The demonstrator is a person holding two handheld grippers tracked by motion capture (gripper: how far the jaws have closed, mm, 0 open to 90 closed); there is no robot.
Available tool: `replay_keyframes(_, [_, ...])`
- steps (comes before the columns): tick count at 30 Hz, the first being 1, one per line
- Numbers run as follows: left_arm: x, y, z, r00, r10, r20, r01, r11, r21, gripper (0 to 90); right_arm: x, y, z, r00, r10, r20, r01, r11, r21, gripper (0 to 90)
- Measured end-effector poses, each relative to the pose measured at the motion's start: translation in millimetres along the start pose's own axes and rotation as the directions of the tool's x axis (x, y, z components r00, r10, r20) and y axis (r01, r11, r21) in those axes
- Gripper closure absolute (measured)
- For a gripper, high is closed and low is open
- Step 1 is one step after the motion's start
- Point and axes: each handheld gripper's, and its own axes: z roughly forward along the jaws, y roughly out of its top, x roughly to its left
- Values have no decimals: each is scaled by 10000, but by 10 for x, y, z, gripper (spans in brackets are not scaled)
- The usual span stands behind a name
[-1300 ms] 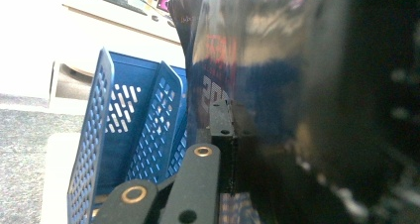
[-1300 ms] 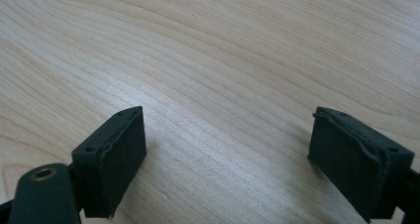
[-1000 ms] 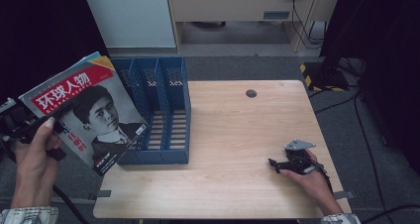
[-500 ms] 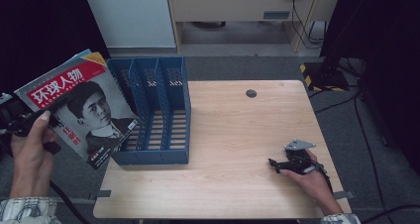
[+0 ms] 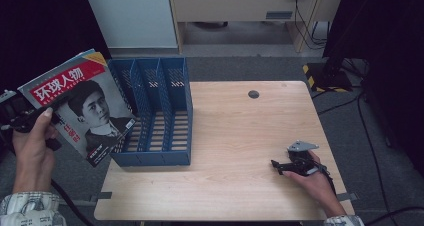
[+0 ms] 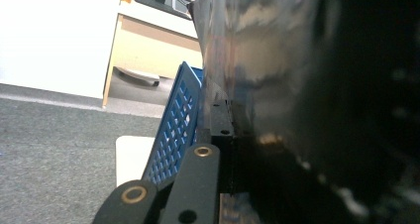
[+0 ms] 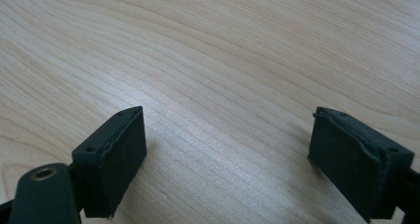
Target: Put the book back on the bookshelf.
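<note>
A magazine (image 5: 85, 111) with a red title band and a portrait cover hangs tilted in the air off the table's left edge. My left gripper (image 5: 30, 120) is shut on it, mostly hidden behind it. In the left gripper view the glossy magazine (image 6: 267, 75) is pinched at my left gripper (image 6: 230, 130). A blue three-slot file holder (image 5: 160, 111) stands on the table's left part, just right of the magazine; its perforated wall (image 6: 176, 135) is close by. My right gripper (image 5: 277, 164) rests at the table's front right, open, with bare wood between the jaws of my right gripper (image 7: 228, 144).
The wooden table (image 5: 240, 131) has a small dark round hole (image 5: 253, 94) near its far edge. Behind it stand a white cabinet (image 5: 132, 16) and a beige desk (image 5: 240, 6). A dark stand with a yellow-black striped base (image 5: 325, 76) is at the right.
The magazine has shifted slightly left and up in my left gripper and turned a little. My right gripper has stayed where it was.
</note>
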Motion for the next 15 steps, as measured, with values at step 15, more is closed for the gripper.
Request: replay_keyframes(15, [-170,50,206,9999,1,-167,-2,10000,-27,867,1,1,1,10000,20,3,-20,10000,-10,148])
